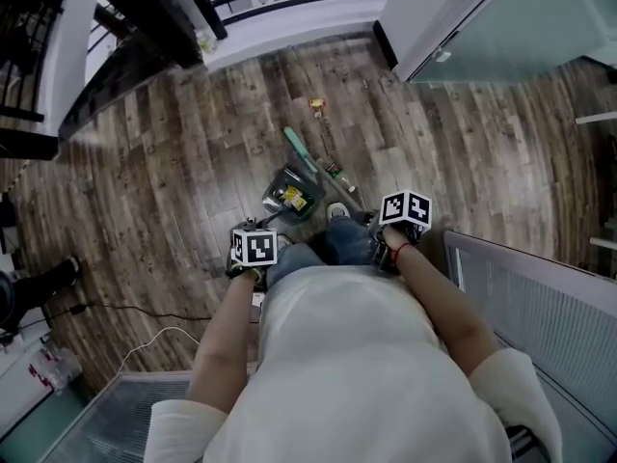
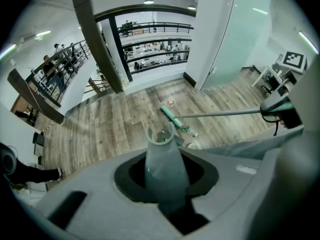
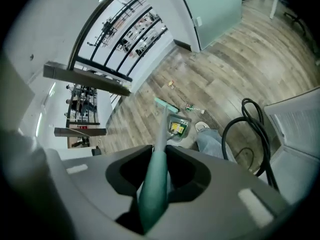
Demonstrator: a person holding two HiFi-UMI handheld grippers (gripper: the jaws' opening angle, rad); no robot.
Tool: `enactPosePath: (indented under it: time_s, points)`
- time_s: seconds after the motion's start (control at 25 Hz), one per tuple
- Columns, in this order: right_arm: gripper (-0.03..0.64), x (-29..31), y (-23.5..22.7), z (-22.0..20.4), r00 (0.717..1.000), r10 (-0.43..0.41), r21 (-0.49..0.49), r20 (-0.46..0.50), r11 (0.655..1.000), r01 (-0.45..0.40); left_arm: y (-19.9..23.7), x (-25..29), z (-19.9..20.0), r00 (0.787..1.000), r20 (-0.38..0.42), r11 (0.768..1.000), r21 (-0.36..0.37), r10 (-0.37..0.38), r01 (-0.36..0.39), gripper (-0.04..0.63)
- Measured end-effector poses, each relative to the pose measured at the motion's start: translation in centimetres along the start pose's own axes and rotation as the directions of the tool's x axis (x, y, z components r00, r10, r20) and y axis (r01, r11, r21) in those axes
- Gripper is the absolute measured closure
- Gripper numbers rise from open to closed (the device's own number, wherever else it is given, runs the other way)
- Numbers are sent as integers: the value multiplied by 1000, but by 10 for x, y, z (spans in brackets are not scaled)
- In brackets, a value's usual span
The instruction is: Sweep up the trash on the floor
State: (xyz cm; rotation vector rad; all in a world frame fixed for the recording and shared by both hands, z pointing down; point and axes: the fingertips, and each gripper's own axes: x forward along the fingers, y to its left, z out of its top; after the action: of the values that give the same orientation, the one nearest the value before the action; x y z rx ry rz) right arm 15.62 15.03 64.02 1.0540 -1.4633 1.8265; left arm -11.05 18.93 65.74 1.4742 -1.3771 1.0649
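Observation:
A teal broom head (image 1: 301, 150) rests on the wooden floor just beyond a grey dustpan (image 1: 294, 196) that holds yellow scraps (image 3: 176, 127). My right gripper (image 1: 405, 210) is shut on the teal broom handle (image 3: 154, 184), which runs down to the broom head (image 3: 165, 104). My left gripper (image 1: 253, 249) is shut on the dustpan's upright handle (image 2: 163, 161). A small piece of trash (image 1: 316, 105) lies farther out on the floor. Beside the broom head lies a small bottle (image 1: 333, 169). The person's shoe (image 1: 337, 211) stands next to the dustpan.
A white wall with a glass panel (image 1: 482, 17) closes off the far right. A dark-framed railing (image 1: 145, 27) runs along the far left. Close on the right stands a grey slatted panel (image 1: 540, 297), with a looped black cable (image 3: 250, 129) nearby. A white cord (image 1: 145, 345) crosses the floor at left.

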Motion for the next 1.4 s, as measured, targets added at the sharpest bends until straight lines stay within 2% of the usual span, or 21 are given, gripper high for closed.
enactPosePath:
  time_s: [0.24,0.52,0.76,1.04,1.4]
  points:
    - [520,-16,-19,18,995,3,72,97,997,-10,-10,5,13,1000,-7,999,45,-6,6,505]
    - [520,-28,-55,45,984,-99,101,149,991,85,-22,12,23,1000,-16,998,64,-8,9,505]
    - [520,-25,-83,67,973,-191,121,132,977,175,-28,18,25,1000,-24,1000,29,-2,3,505]
    - [520,-12,-91,74,963,-259,91,79,963,252,-33,20,29,1000,-28,999,38,8,-7,505]
    - [520,7,-85,71,964,-267,79,10,961,265,-36,26,39,999,-47,999,43,21,-19,505]
